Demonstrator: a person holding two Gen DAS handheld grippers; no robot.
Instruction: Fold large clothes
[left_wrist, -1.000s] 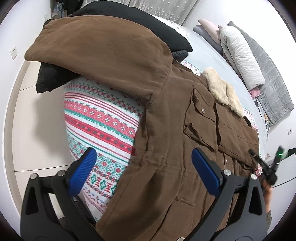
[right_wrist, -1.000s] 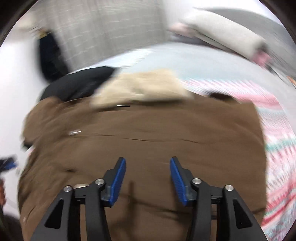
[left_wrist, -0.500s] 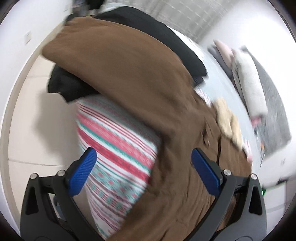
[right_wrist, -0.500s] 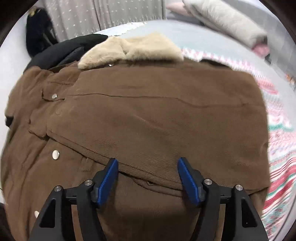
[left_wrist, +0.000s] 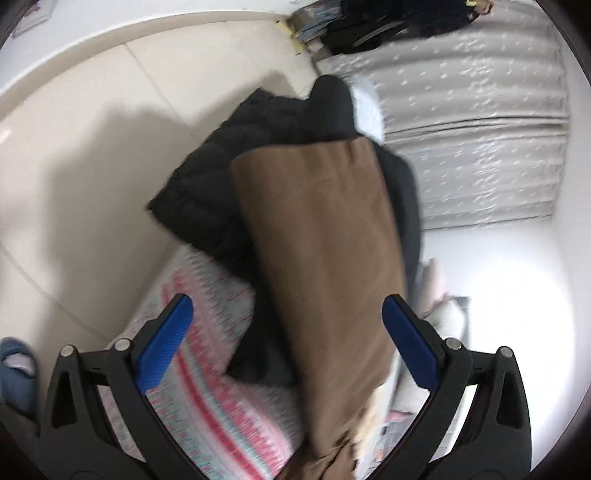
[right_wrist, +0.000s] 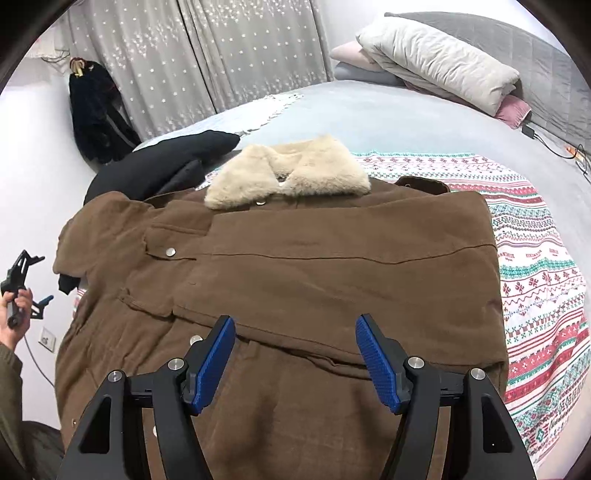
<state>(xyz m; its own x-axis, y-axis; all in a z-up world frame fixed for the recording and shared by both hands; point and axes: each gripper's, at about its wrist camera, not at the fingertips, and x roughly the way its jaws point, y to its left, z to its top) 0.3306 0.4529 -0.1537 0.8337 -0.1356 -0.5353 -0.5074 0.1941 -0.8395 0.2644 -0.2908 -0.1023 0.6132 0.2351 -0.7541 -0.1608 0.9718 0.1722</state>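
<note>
A large brown corduroy jacket (right_wrist: 295, 266) with a cream fur collar (right_wrist: 288, 171) lies front up on the bed. Its right sleeve is folded across the chest. My right gripper (right_wrist: 295, 350) is open and empty, just above the folded sleeve's lower edge. My left gripper (left_wrist: 288, 332) is open and empty; it hovers above the jacket's other sleeve (left_wrist: 321, 251), which stretches out over a black padded coat (left_wrist: 218, 192). The left gripper also shows at the far left of the right wrist view (right_wrist: 22, 288), held in a hand beside the bed.
A patterned red, green and white blanket (right_wrist: 535, 295) covers the bed under the jacket. Pillows and a folded quilt (right_wrist: 436, 62) lie at the bed's head. A dark garment (right_wrist: 96, 118) hangs by the curtain. Tiled floor (left_wrist: 92, 147) lies beside the bed.
The left gripper has swung out along the left sleeve towards the bed's edge and floor. The right gripper has opened wider and pulled back slightly over the folded sleeve.
</note>
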